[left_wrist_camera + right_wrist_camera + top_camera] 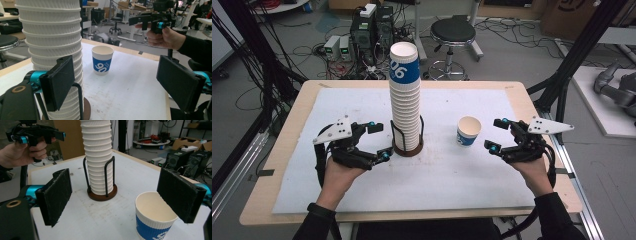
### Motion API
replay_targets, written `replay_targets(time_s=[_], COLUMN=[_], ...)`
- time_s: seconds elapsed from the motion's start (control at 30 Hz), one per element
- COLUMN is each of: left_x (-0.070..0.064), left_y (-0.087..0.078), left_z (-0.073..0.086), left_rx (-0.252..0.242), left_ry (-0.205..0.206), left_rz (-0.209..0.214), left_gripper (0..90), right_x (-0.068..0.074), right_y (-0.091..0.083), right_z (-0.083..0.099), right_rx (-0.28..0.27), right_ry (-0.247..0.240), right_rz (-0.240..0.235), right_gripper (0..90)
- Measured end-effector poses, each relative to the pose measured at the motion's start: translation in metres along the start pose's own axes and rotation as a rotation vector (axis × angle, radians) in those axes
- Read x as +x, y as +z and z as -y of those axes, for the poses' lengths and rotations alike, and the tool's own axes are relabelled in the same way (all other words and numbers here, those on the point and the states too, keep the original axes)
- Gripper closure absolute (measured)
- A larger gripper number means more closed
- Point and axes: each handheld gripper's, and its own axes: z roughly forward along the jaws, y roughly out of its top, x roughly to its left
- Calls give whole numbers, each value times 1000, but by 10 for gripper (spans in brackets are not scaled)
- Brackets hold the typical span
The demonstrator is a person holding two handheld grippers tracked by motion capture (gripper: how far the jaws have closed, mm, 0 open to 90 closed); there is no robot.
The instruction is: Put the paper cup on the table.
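A tall stack of white paper cups (pixel 405 95) stands in a round brown holder with black wire uprights (pixel 407 146) at the table's middle; the top cup has a blue band. A single white cup with a blue band (pixel 468 131) stands upright to the right of the stack. My left gripper (pixel 379 140) is open just left of the holder, with the stack (pixel 52 50) close beside its left jaw. My right gripper (pixel 498 135) is open just right of the single cup (pixel 153 217), which sits near its right jaw. Nothing is held.
A white mat (pixel 422 165) covers the wooden table (pixel 287 145). Beyond the far edge are a black stool (pixel 452 33), computer boxes (pixel 372 30) and cables on the floor. Black frame posts (pixel 577 55) rise at the right.
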Motion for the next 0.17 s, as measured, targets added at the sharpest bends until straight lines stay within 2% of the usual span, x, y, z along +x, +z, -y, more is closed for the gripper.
replay_targets(time_s=[0.17], left_x=[1], left_y=[-1], left_z=[0], left_rx=[0], left_ry=[0], left_rz=[-2], left_gripper=[149], right_x=[-2], right_y=[0], right_z=[1], right_rx=[-1], right_ry=[-1], right_rz=[5], right_gripper=[126])
